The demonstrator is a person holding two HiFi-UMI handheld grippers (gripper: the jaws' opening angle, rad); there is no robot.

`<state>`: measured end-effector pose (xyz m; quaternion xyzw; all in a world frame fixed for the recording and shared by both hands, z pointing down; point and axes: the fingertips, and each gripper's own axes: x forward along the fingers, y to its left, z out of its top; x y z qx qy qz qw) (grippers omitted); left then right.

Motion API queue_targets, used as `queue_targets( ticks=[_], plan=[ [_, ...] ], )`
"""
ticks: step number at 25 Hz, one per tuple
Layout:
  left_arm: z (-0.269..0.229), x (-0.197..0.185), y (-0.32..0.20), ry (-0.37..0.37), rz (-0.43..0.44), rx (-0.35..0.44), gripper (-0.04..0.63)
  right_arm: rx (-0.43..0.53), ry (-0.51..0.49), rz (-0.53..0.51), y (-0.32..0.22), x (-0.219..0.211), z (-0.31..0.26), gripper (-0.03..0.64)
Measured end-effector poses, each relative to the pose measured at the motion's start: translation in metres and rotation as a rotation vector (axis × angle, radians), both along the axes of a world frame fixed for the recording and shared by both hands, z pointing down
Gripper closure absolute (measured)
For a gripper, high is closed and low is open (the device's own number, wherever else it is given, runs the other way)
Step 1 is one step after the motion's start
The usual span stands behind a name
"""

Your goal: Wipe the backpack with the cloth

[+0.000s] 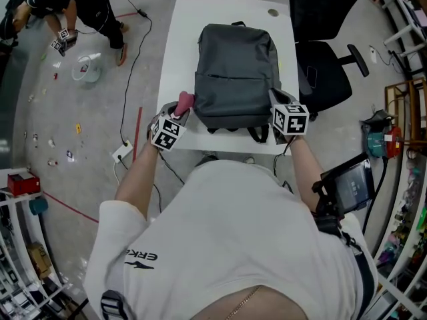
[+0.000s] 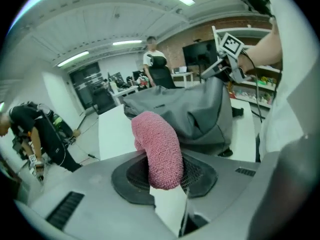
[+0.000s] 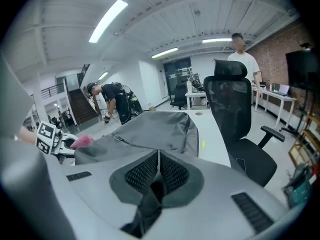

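The grey backpack [image 1: 235, 72] lies flat on the white table [image 1: 181, 39]; the left gripper [image 1: 179, 112] clamps the pink cloth [image 2: 157, 149] beside its near-left corner; the right gripper [image 3: 158, 171] pinches its near-edge fabric; wiping looks hardly started, the whole face remaining.

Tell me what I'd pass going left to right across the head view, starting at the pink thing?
Pink cloth pinched in the left gripper → grey backpack → right gripper → black chair.

Open-plan office — desks [image 3: 272, 96], swivel chair [image 3: 235, 114], strip lights [image 3: 107, 20], brick wall [image 3: 277, 49].
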<state>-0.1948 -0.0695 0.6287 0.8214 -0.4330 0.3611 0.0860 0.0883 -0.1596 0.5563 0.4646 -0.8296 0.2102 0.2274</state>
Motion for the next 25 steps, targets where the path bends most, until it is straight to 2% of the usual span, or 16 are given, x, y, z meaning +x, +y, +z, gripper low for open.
queue_targets(
  ticks=[4, 10, 12, 15, 25],
  plan=[
    [-0.051, -0.011, -0.021, 0.15, -0.169, 0.105, 0.5, 0.002, -0.081, 0.027, 0.0, 0.005, -0.011, 0.603],
    [-0.114, 0.006, -0.054, 0.303, -0.274, 0.246, 0.5, 0.068, -0.123, 0.018, -0.005, 0.018, -0.036, 0.603],
    [-0.13, 0.016, -0.063, 0.333, -0.273, 0.276, 0.5, 0.088, -0.135, 0.019, -0.007, 0.021, -0.045, 0.603],
    [-0.142, 0.03, -0.077, 0.337, -0.236, 0.293, 0.5, 0.101, -0.155, 0.031, -0.013, 0.024, -0.054, 0.603],
    [-0.149, 0.034, -0.149, 0.327, -0.086, 0.27, 0.5, 0.088, -0.128, 0.148, -0.045, 0.032, -0.05, 0.603]
  ],
)
